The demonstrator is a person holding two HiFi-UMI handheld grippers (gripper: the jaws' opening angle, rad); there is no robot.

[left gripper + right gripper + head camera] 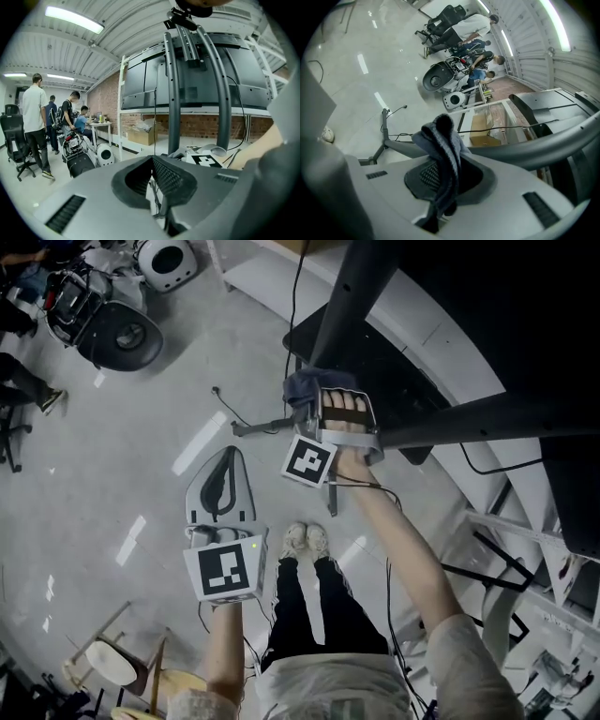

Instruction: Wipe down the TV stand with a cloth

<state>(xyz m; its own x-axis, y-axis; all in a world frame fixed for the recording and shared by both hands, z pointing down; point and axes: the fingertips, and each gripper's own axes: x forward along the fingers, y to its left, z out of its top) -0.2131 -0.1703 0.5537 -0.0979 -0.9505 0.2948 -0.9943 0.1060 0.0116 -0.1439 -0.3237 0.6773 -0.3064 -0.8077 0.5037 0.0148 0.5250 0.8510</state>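
The TV stand has dark metal posts (342,306) and a bar (487,416) running to the right. Its two upright posts (174,93) carry a dark screen (145,79) in the left gripper view. My right gripper (317,397) is shut on a dark blue cloth (302,385) and holds it against the foot of the post. In the right gripper view the cloth (440,138) bunches up out of the right gripper (443,176), with the stand's leg (396,146) just beyond. My left gripper (225,460) hangs lower left, shut and empty, apart from the stand (152,171).
Cables (230,409) trail over the grey floor near the stand's base. A dark round machine (122,334) and a white device (167,261) stand at the upper left. Several people (35,117) stand by an office chair (14,140). Metal racking (525,549) is at the right.
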